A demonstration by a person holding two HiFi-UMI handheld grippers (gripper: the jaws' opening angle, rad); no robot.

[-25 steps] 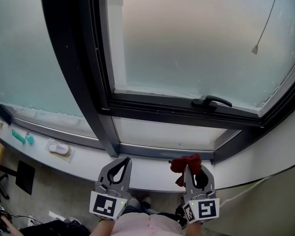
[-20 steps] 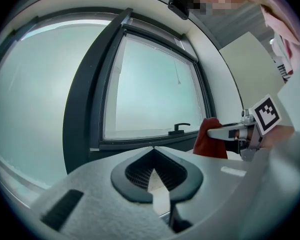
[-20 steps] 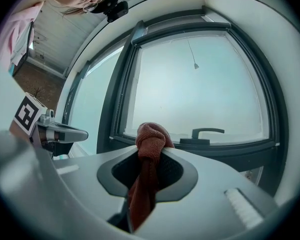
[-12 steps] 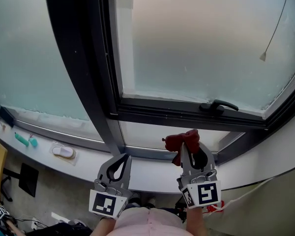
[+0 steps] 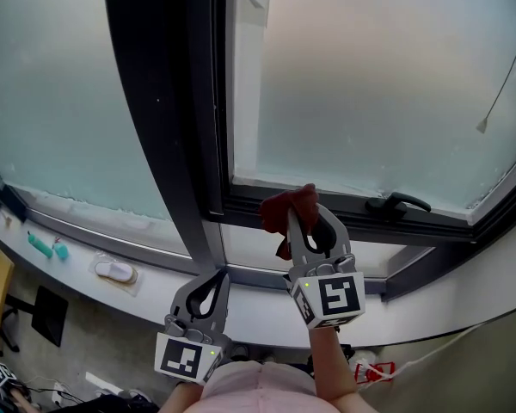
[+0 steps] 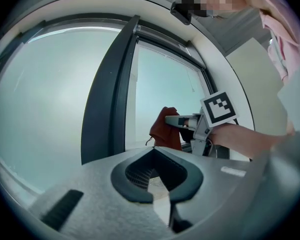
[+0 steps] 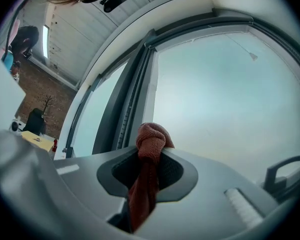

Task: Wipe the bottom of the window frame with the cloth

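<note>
Our right gripper (image 5: 303,216) is clamped on the red cloth (image 5: 289,201), which bunches past its tips at mid-frame in the head view. The cloth sits at the left end of the window frame's bottom rail (image 5: 344,212), though we cannot tell if they touch. The rail runs rightward past the handle (image 5: 398,203), so we judge the wipe goes right. Our left gripper (image 5: 211,284), jaws together and empty, hangs lower left, farther off.

White sill (image 5: 258,308) with teal object (image 5: 41,246), white object (image 5: 114,270)
</note>
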